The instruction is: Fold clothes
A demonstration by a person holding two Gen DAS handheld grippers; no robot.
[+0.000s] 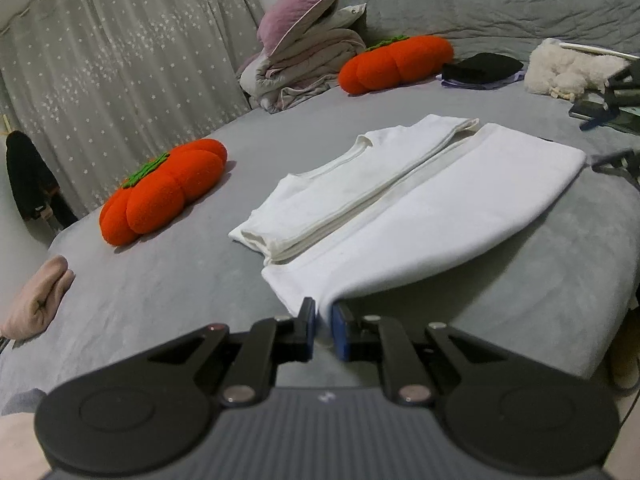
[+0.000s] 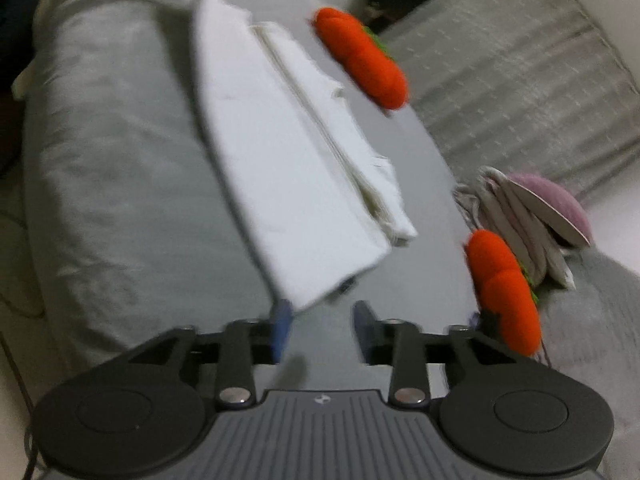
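On the grey bed (image 1: 168,288) by starred curtains (image 1: 120,60), the left claw (image 1: 323,326) pinches the white garment (image 1: 420,232); the right claw (image 2: 322,328) gapes, holding nothing.

Black claw (image 1: 322,330), blue pads (image 1: 340,332)

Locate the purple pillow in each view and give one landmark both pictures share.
Left wrist view: purple pillow at upper centre, atop the pile of folded bedding.
Right wrist view: purple pillow at the right edge, mid-height, against the same pile.
Shared landmark: the white garment lying on the grey bed.
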